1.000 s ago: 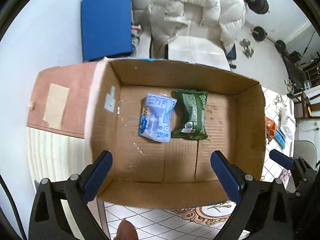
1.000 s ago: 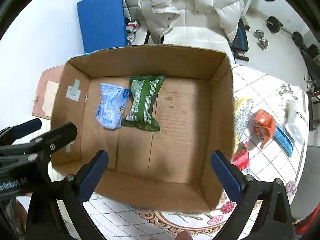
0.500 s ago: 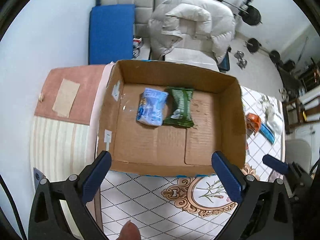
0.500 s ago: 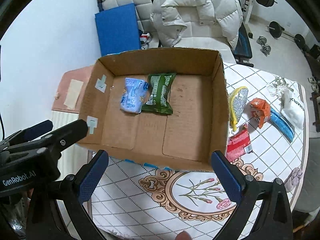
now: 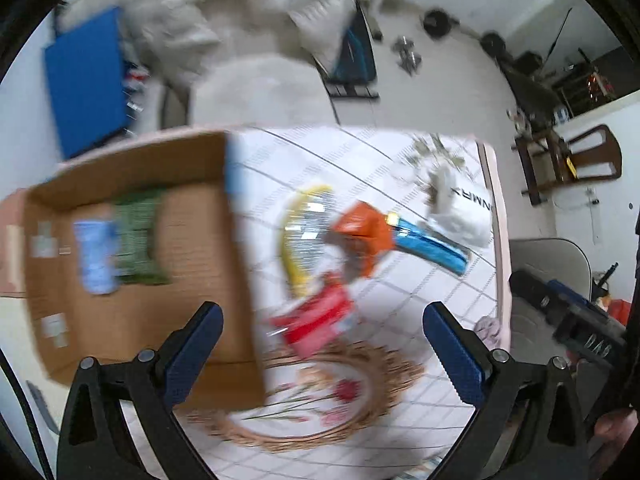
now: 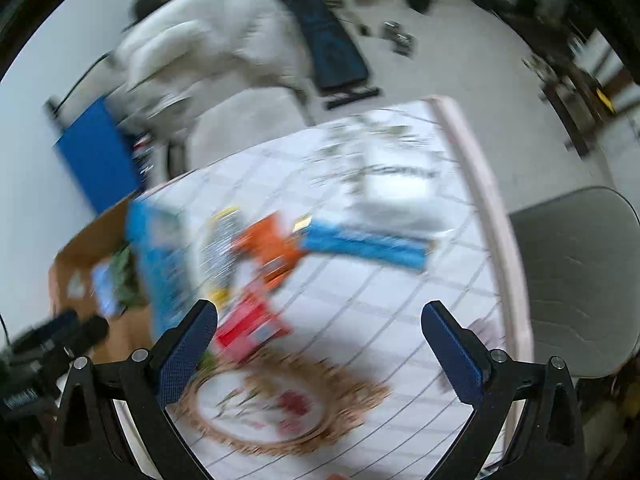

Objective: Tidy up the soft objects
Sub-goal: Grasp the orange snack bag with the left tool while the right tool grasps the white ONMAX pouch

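Both views are motion-blurred. An open cardboard box (image 5: 192,280) holds a light blue packet (image 5: 96,256) and a green packet (image 5: 140,236). To its right on the tablecloth lie a yellow-silver pouch (image 5: 298,236), an orange packet (image 5: 364,236), a blue packet (image 5: 430,242), a red packet (image 5: 320,318) and a white bag (image 5: 460,212). My left gripper (image 5: 320,344) is open and empty above the red packet. My right gripper (image 6: 320,344) is open and empty; the red packet (image 6: 250,326), orange packet (image 6: 272,250) and blue packet (image 6: 364,244) lie ahead of it.
The table has a white diamond-patterned cloth with a floral oval (image 5: 320,396). A grey chair (image 6: 576,280) stands past the table's right edge. A white puffy jacket on a chair (image 5: 240,32) and gym weights are behind the table. The right gripper's body (image 5: 576,320) shows at the right.
Both grippers have swung right, from over the box to over the loose packets on the tablecloth. Both stay open and empty. The box contents have not moved.
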Demonstrator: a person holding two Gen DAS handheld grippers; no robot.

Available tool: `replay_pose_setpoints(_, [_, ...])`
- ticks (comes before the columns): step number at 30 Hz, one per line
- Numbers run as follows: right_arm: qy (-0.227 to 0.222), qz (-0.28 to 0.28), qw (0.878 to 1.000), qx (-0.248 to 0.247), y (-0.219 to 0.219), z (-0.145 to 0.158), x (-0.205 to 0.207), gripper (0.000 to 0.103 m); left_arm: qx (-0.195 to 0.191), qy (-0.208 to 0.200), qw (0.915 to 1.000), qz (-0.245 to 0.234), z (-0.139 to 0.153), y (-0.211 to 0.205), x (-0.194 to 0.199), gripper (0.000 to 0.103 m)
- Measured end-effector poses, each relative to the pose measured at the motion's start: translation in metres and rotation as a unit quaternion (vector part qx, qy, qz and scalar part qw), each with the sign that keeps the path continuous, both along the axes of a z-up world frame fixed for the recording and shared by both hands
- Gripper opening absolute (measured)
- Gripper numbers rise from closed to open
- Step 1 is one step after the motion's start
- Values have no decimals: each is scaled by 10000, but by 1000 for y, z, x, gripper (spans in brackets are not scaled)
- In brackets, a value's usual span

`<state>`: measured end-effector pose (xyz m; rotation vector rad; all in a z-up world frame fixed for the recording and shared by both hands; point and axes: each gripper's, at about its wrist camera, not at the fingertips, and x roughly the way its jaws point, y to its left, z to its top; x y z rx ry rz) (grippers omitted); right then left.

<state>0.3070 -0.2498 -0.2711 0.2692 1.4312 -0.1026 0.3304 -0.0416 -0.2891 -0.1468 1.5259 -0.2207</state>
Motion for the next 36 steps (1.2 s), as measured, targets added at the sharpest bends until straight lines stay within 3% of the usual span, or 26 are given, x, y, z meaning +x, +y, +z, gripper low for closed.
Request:
replay_pose_setpoints(4, [282, -240, 9993, 95, -59, -36, 45, 103, -93, 657, 9978, 67, -60, -48, 32, 102])
replay_pose_setpoints(9, [711, -264, 9969, 198, -91, -81, 87, 103, -228, 1364, 9896, 392, -123, -71, 57, 101])
replay_pose_setpoints(18, [1297, -320, 9904, 366, -98, -149, 122, 103, -58, 1821, 9809, 688, -175, -81, 75, 101])
replay_pose_setpoints(20, [1449, -299, 9883, 380, -97, -163, 126, 103, -7, 1870, 9798, 715, -182, -82, 76, 84])
replay_pose_setpoints(22, [1603, -289, 9858, 412, -96, -176, 128, 103, 41, 2002, 9772, 705, -191, -82, 74, 49])
replay_pose_setpoints(27, [1847, -305, 9818, 327, -92, -202, 129, 103, 350, 1705, 9829, 600, -183, -80, 69, 44])
replay_pose_setpoints(29, [1807, -434, 9819, 373, -93, -205, 127, 85, 391, 1587, 9850, 555, -176, -79, 67, 44])
replay_pose_setpoints(31, [1709, -498, 9834, 361, -95, -200, 122, 77, 427, 1367, 9885, 488, -161, -77, 65, 43])
replay_pose_setpoints(36, [1305, -305, 9905, 300, -88, -163, 104, 73, 245, 866, 9956, 278, -111, -70, 54, 43])
